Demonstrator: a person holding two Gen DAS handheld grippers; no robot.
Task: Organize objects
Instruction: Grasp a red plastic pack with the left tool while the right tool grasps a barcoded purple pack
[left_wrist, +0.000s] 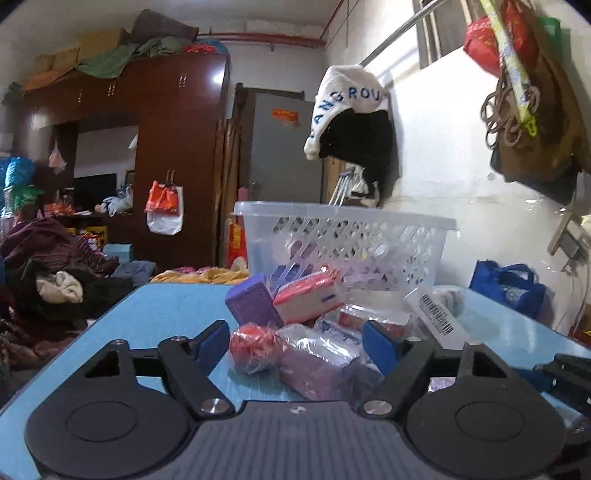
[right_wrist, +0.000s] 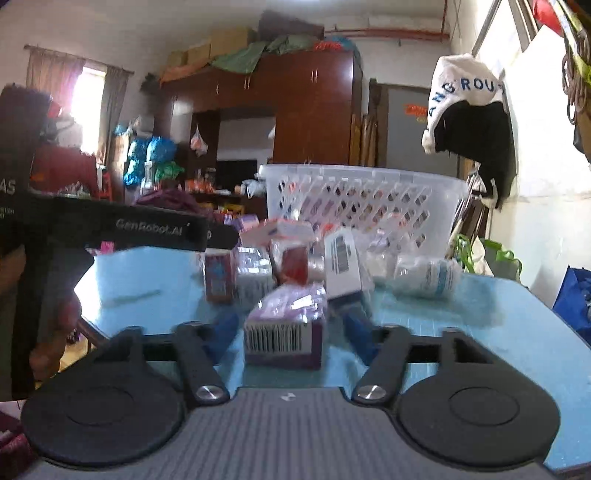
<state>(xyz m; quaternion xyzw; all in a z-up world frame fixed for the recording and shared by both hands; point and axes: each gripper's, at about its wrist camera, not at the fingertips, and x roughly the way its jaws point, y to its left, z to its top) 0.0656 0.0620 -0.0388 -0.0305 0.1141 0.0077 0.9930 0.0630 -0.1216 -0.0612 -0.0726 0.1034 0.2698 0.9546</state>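
A pile of small packaged goods lies on a blue table (left_wrist: 155, 314) in front of a clear plastic basket (left_wrist: 354, 229). My left gripper (left_wrist: 295, 343) is open, its blue fingers (left_wrist: 212, 341) either side of a red wrapped roll (left_wrist: 253, 347) and a pink wrapped pack (left_wrist: 314, 363). Behind them lie a purple box (left_wrist: 253, 304) and a red-and-white pack (left_wrist: 308, 295). My right gripper (right_wrist: 290, 326) is open around a purple box with a barcode (right_wrist: 284, 326), with gaps on both sides. The basket also shows in the right wrist view (right_wrist: 364, 199).
A white barcode box (left_wrist: 437, 317) and a white box (right_wrist: 341, 258) stand in the pile, with a clear bottle (right_wrist: 428, 275) lying to the right. The left gripper's body (right_wrist: 122, 225) crosses the right view at left. A blue bag (left_wrist: 508, 284) sits beyond the table.
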